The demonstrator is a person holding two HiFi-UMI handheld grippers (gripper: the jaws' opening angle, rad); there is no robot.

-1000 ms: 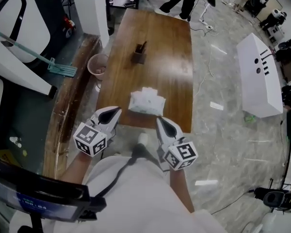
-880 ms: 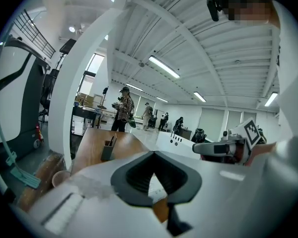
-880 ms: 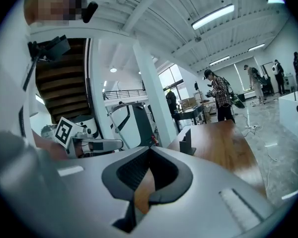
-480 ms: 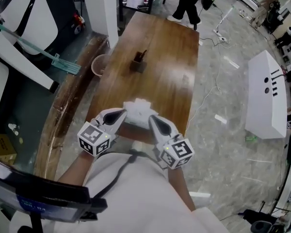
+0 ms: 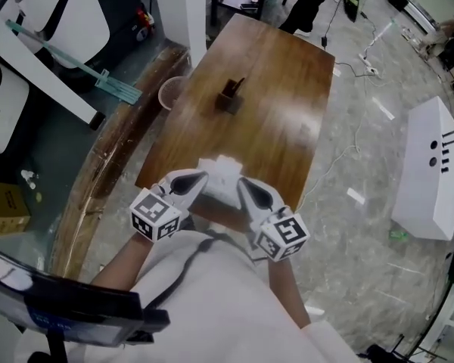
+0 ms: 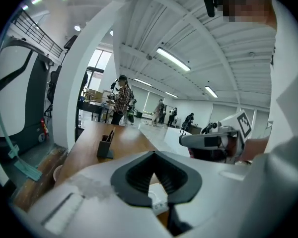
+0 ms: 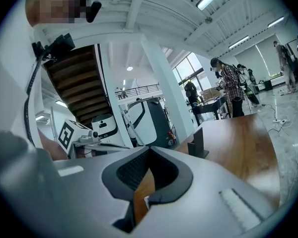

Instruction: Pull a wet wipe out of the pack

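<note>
The left gripper point(image 6: 154, 153) had its fingers point(image 6: 131, 177) pressed together at the tips with nothing clamped, only a sliver of white showing through the gap lower down; the right gripper point(image 7: 149, 150) had its fingers point(image 7: 121, 175) likewise met at the tips and empty, with wood grain and a speck of white behind them; in the head view the 2 grippers pointed away from the person, their tips at the near end of the tabletop point(image 5: 276, 89), 1 on either side of the wet wipe pack point(image 5: 221, 171); whether either tip touched the pack could not be told; the pack lay white and rumpled on the wood, just beside the near edge; well beyond it, toward the far end, stood 1 dark pen holder point(image 5: 229, 99); a pale round bin point(image 5: 170, 93) sat off the tabletop's left edge; a white cabinet point(image 5: 431, 169) stood on the floor to the right.
</note>
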